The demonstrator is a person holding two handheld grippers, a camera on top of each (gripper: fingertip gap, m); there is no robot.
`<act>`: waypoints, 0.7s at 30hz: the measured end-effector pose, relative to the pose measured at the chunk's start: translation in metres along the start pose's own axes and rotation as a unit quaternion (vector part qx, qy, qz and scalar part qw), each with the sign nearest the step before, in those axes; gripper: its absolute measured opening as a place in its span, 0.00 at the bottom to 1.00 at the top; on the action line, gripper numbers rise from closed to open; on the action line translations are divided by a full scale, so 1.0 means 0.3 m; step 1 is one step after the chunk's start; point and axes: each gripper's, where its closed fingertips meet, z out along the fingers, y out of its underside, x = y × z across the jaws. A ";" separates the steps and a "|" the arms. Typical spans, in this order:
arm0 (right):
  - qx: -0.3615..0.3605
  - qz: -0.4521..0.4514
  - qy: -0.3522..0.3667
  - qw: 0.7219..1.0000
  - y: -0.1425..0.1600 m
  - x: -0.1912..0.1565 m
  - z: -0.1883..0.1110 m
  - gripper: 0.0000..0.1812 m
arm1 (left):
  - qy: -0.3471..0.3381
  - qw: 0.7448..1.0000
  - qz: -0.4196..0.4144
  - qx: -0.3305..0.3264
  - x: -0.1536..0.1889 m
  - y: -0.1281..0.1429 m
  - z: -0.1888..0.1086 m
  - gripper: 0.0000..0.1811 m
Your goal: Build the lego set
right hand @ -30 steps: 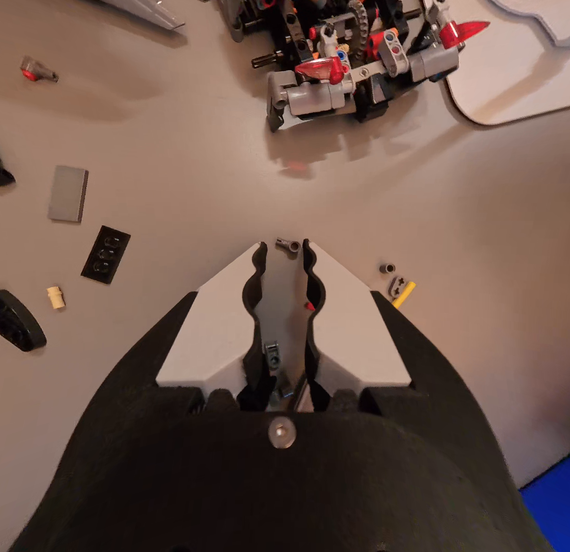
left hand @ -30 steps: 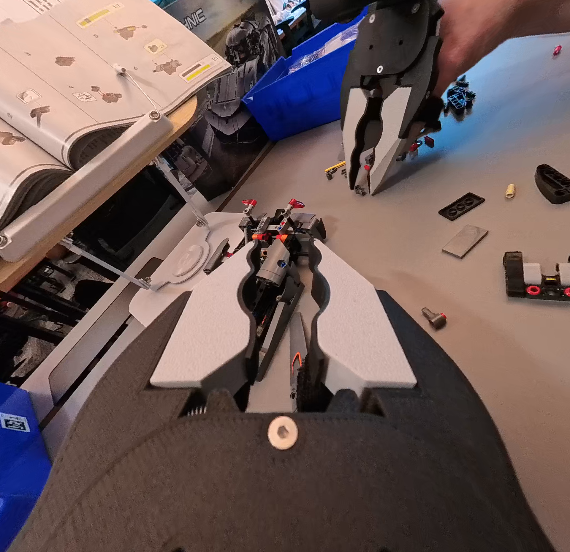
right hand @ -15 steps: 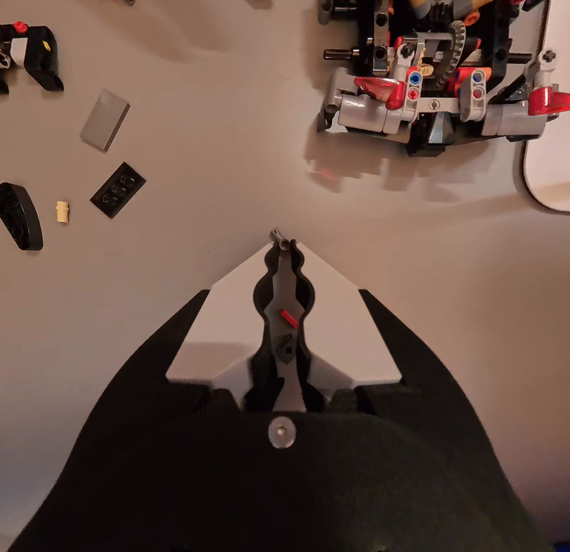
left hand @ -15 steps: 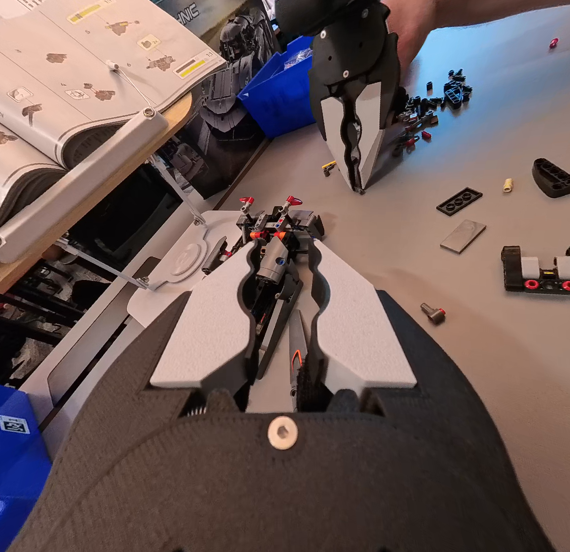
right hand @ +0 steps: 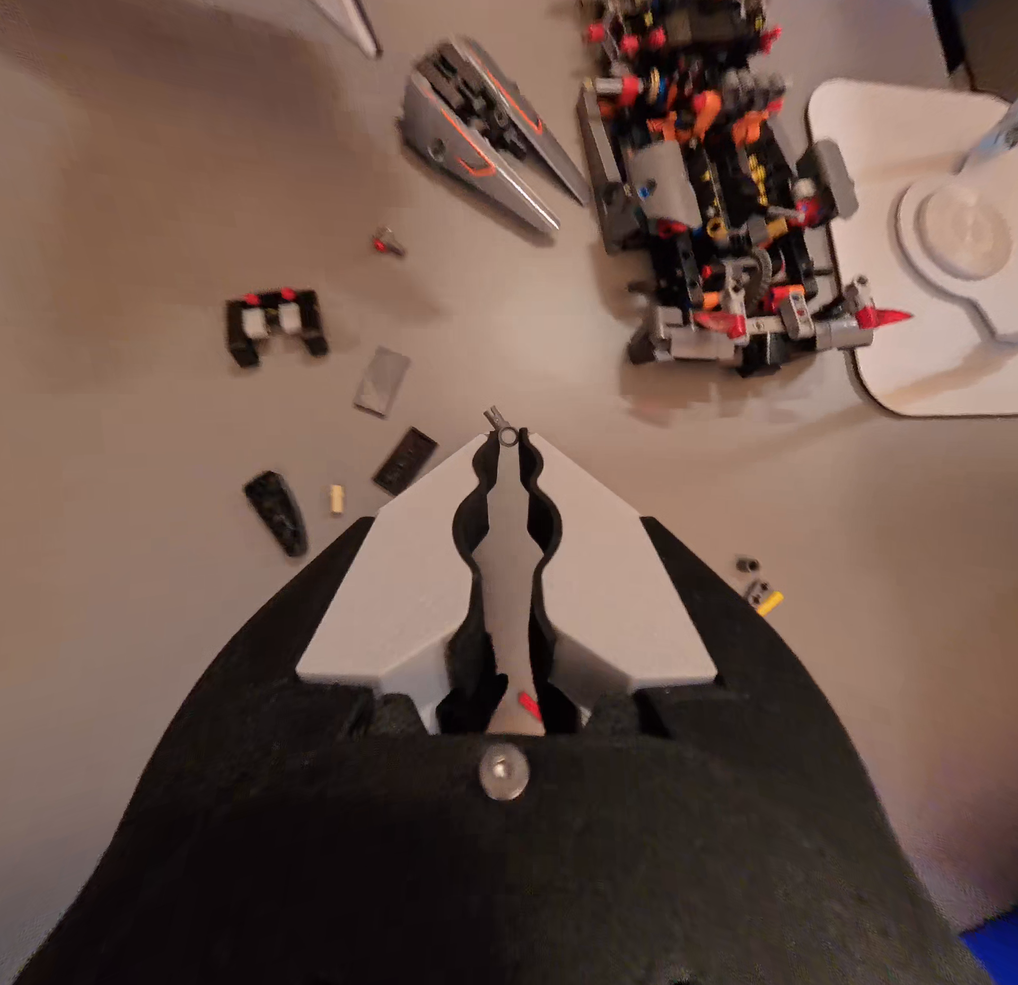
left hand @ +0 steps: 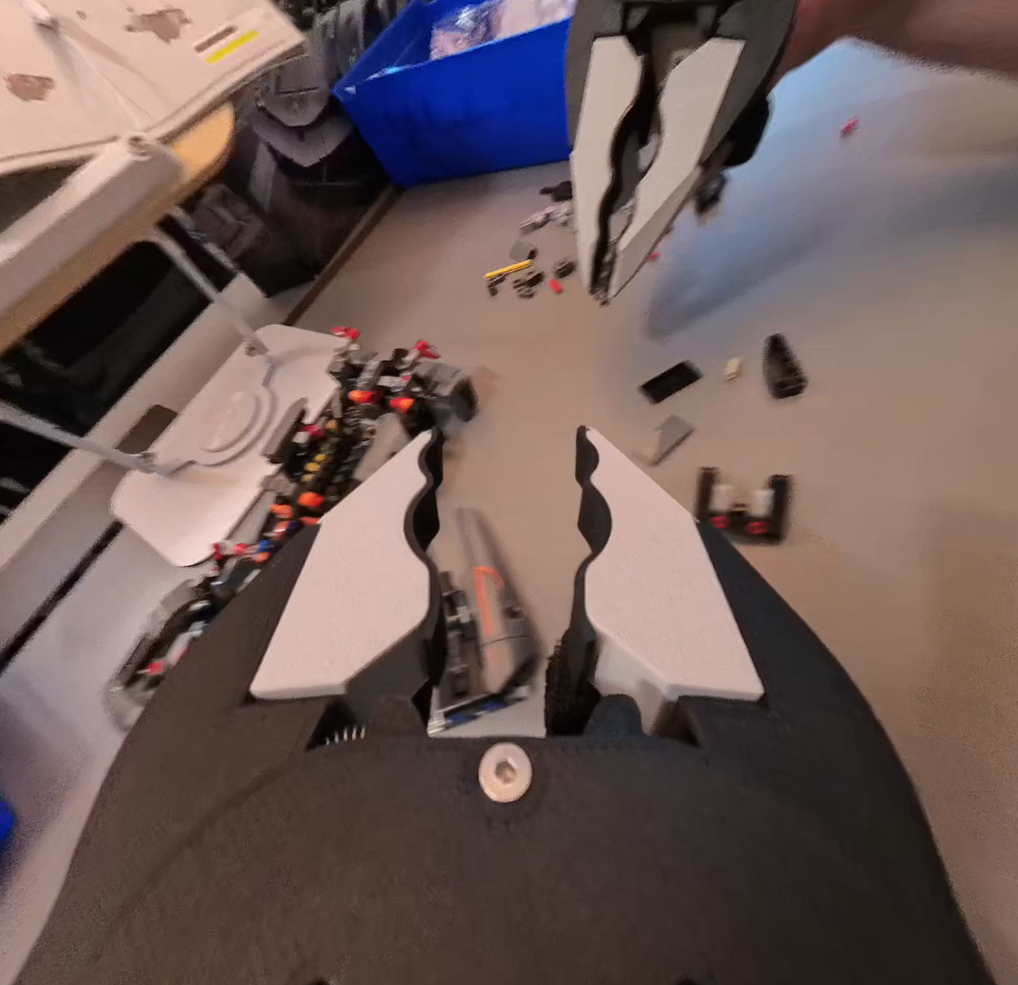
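Above the grey table [right hand: 165, 132], right hand-held gripper [right hand: 508, 435] clamping small grey connector [right hand: 504, 431], left hand-held gripper [left hand: 508, 435] apart, empty.

No readable text; instruction booklet [left hand: 126, 39] print too blurred to read.

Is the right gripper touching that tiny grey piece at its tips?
Touching. In the right wrist view, the right gripper has its fingers closed on the small grey connector piece, whose ring sits pinched between the tips, raised above the table.
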 end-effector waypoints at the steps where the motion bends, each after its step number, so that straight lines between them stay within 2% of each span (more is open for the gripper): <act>1: 0.012 0.000 0.005 1.000 -0.012 -0.014 -0.004 0.03 | 0.015 1.000 -0.013 -0.002 0.043 -0.007 -0.002 0.26; 5: 0.058 0.004 0.015 0.998 -0.041 -0.049 0.002 0.03 | 0.043 0.997 -0.010 -0.068 0.165 0.063 0.006 0.25; 7: 0.082 0.006 0.017 0.996 -0.048 -0.058 0.011 0.03 | 0.067 0.994 -0.033 -0.076 0.226 0.075 0.014 0.24; 11: 0.101 0.005 0.015 0.995 -0.041 -0.067 0.028 0.03 | 0.079 0.989 -0.002 -0.126 0.308 0.132 0.036 0.22; 14: 0.108 0.002 0.008 0.994 -0.026 -0.074 0.032 0.03 | 0.045 0.987 0.014 -0.153 0.294 0.165 0.041 0.22; 17: 0.104 0.002 0.010 0.995 -0.005 -0.071 0.030 0.03 | 0.023 0.989 -0.019 -0.145 0.281 0.155 0.013 0.21; 21: 0.101 -0.006 0.015 0.995 0.001 -0.069 0.022 0.03 | 0.005 0.986 -0.075 -0.150 0.300 0.174 0.002 0.25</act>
